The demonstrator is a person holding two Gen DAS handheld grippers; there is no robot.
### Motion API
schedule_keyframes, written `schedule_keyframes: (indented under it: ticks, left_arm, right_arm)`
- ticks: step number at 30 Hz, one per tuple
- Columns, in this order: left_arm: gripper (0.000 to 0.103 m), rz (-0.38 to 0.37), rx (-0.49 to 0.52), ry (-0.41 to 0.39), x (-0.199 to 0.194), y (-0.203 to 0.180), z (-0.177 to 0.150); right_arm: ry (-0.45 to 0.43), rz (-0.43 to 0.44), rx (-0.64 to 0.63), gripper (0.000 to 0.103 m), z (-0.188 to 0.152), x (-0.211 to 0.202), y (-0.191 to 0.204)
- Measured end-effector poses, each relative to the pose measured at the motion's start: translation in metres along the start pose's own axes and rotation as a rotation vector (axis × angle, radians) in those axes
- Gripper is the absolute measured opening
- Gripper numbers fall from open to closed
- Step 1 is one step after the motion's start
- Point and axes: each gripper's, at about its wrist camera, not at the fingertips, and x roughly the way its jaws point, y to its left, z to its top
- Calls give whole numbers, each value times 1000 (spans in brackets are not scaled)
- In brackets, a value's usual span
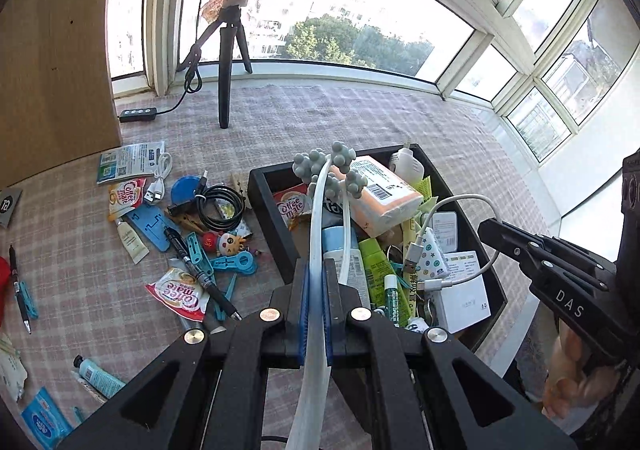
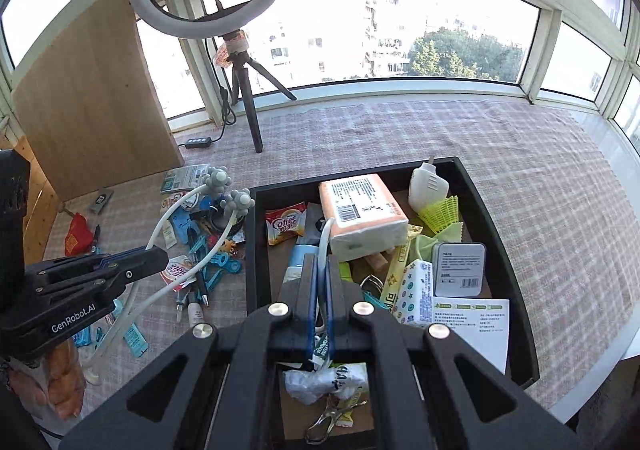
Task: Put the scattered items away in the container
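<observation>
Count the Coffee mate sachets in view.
3. One sachet lies in the black tray at its far left; two lie on the cloth, one by the leaflet, one near the pen. More may be buried.

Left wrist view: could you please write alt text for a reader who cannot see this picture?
The left gripper, shut on a white massager with grey knobbed balls, holds it above a black container full of small items. The right gripper holds a white cable over it. More items lie scattered on the checked cloth to the left.

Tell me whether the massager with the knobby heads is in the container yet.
Not yet. The left gripper holds the massager by its white band above the black container.
</observation>
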Motion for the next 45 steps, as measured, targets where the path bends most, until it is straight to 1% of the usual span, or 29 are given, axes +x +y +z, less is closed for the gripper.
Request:
schedule_keyframes:
  ticks: [4,6,7,8,9,10,11,12,16,23,31,34,38,41,45]
  left_arm:
    - [5,-32,31,15,21,-35,7]
    - [6,-85,22,-12,28,-50,10]
    - [10,-112,26,-25,32,-56,11]
    - [34,-118,41,-18,37,-63,12]
    - [57,-106,54,-3,41,-68,13]
    - [58,-96,61,-3,42,-71,13]
    - [56,-88,66,-11,41,-72,13]
    - [56,-80,75,-14,39,-72,12]
    - [56,-23,119,-8,32,-69,10]
    - [56,68,157,-50,4,-53,-1]
    - [56,131,134,-91,-27,-24,-9]
    - [56,151,109,-93,-35,-6,-13]
    - [58,210,73,-87,-47,27,-25]
    - [59,258,37,-76,-60,58,-43]
    - [60,341,-40,-73,-85,105,-73]
  right_arm:
    - [3,-97,37,4,1,-3,-39]
    - [11,-115,49,4,0,-3,-53]
    - [15,-107,44,4,0,-2,-57]
    - [21,-100,33,5,0,0,-60]
    - [26,-110,35,13,0,0,-62]
    - [28,-129,45,31,1,1,-64]
    - [25,-138,54,40,1,1,-66]
    - [20,-140,60,46,1,-1,-67]
    - [11,-136,65,46,2,-3,-64]
    - [18,-90,34,46,4,-1,-39]
    - [29,-16,-13,46,4,2,-1]
    - [33,15,-34,46,2,4,16]
    - [42,54,-63,46,-5,8,43]
    - [56,81,-80,46,-16,13,64]
    - [100,129,-78,47,-33,22,89]
